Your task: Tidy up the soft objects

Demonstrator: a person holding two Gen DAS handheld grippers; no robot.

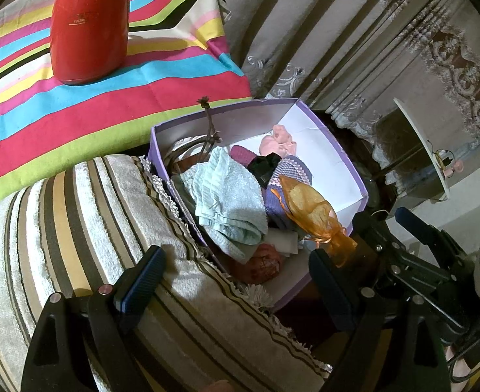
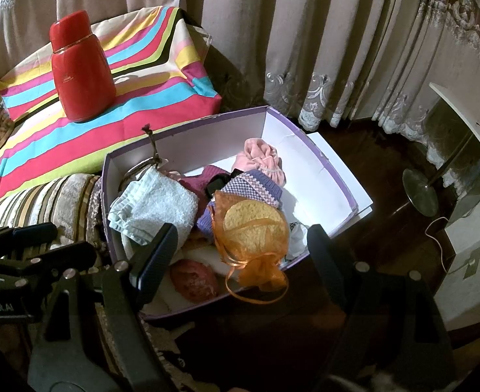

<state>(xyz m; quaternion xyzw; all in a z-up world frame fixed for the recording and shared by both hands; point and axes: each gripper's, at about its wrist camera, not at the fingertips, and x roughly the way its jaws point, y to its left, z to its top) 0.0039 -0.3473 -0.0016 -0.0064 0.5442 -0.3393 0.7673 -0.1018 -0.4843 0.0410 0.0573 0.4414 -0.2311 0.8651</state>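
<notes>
Dark wooden floor below, pale embroidered curtains point(image 2: 305, 49) behind. Nearest us, the left gripper point(image 1: 236, 277) hangs with jaws spread wide and nothing between them, over the striped cushion point(image 1: 76, 222) edge and the near corner of the box. The right gripper point(image 2: 240, 251) is spread and empty too, straddling the box's near end. Right between its fingers: one orange mesh pouch point(image 2: 253, 238) with a yellow sponge inside, draped over the rim of the single purple box point(image 2: 187, 130). Beyond it, one light blue towel point(image 2: 155, 209), one purple knit piece point(image 2: 249, 189), one pink cloth point(image 2: 262, 160). Farther back, one red flask point(image 2: 79, 68) stands upright on the rainbow-striped cloth point(image 2: 161, 94).
</notes>
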